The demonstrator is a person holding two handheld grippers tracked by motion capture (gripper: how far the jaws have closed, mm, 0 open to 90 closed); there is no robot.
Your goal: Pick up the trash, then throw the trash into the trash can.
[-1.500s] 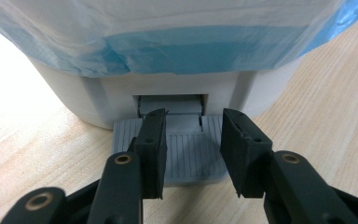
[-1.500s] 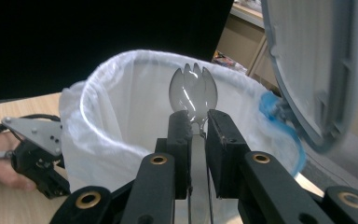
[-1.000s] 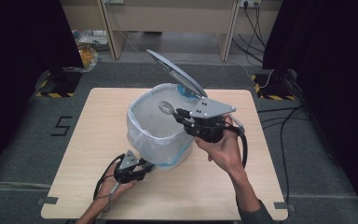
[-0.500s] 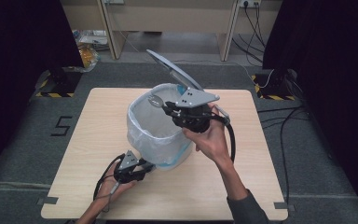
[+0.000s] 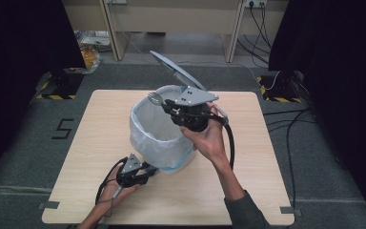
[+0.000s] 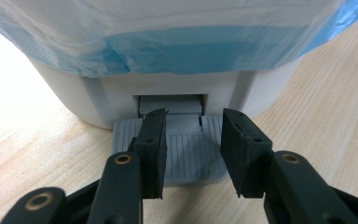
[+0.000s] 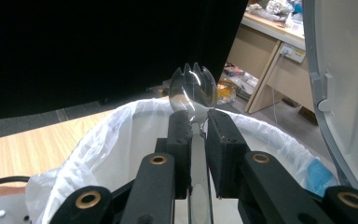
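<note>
While the wooden table (image 5: 90,143) carried it near the middle, a white pedal bin (image 5: 159,138) lined with a pale bag (image 7: 102,140) (blue-edged where the bag hung down its outside) stood with its grey lid (image 5: 176,71) tilted up and back. At the bin's near foot the left gripper (image 5: 148,170) lay low on the table, its jaws parted and set over the ribbed grey pedal (image 6: 186,149), one jaw toward each side of it; whether they pressed on it could not be told. Above the far rim the right gripper (image 5: 164,106) hung over the open mouth, its jaws closed on the handle of a clear plastic spork (image 7: 192,88), whose tined bowl stood up beyond the jaw tips.
</note>
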